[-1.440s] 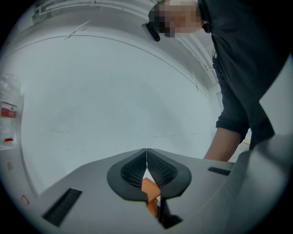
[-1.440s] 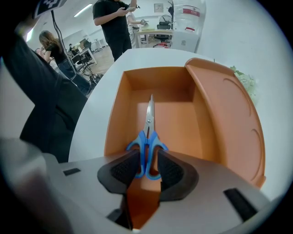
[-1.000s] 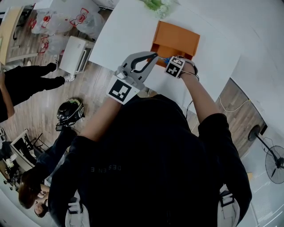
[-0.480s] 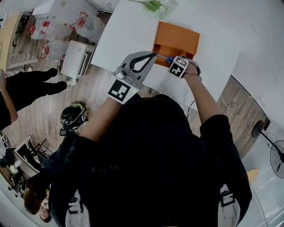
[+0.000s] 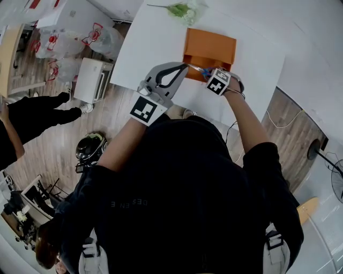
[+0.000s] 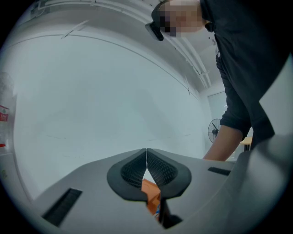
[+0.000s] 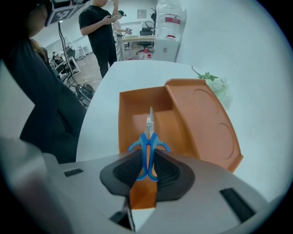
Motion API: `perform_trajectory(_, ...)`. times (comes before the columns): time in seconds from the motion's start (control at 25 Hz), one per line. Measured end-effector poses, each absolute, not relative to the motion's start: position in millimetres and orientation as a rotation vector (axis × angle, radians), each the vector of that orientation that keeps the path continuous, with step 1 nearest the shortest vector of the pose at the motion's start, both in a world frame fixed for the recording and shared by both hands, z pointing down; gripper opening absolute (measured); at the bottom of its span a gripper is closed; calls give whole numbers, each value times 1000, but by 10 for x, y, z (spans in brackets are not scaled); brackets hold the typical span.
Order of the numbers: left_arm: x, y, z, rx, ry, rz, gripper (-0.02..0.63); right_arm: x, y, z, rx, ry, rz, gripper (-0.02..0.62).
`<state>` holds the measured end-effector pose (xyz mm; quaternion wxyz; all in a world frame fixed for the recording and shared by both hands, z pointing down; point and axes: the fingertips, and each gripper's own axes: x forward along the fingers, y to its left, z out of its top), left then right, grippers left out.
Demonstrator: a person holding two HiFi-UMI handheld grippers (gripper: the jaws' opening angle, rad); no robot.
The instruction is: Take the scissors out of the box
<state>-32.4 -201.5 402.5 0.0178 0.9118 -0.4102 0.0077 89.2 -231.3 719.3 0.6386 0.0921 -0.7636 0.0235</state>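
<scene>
An orange box lies open on the white table; its tray and its hinged lid both face up. My right gripper points steeply down over the tray's near end and is shut on the blue handles of the scissors. The steel blades point away over the tray, and the scissors hang a little above it. My left gripper is held level at the box's left corner. Its jaws are shut, tips touching, with nothing between them.
A sprig of green and white flowers lies on the table just beyond the box. The table's near edge runs under my hands. A person in black stands past the table's far end, and bags and gear sit on the wooden floor to the left.
My right gripper has risen slightly with the scissors in its jaws, lifting them off the tray. The left gripper has stayed in place.
</scene>
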Motion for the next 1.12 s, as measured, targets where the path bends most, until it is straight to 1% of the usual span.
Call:
perform_trajectory(0.36,-335,-1912,3992,2871,-1228,17,20,826,-2251,6761,338,-1851,99,91)
perform_trajectory(0.76,-303,-1841,3955,2907,-1193,36,20,849,-2109,6157,548,-2044,220,91)
perform_trajectory(1.12,-157,-1796,3940,2929,-1140,56,20,767,-2137,5438,757,-2300,274,91)
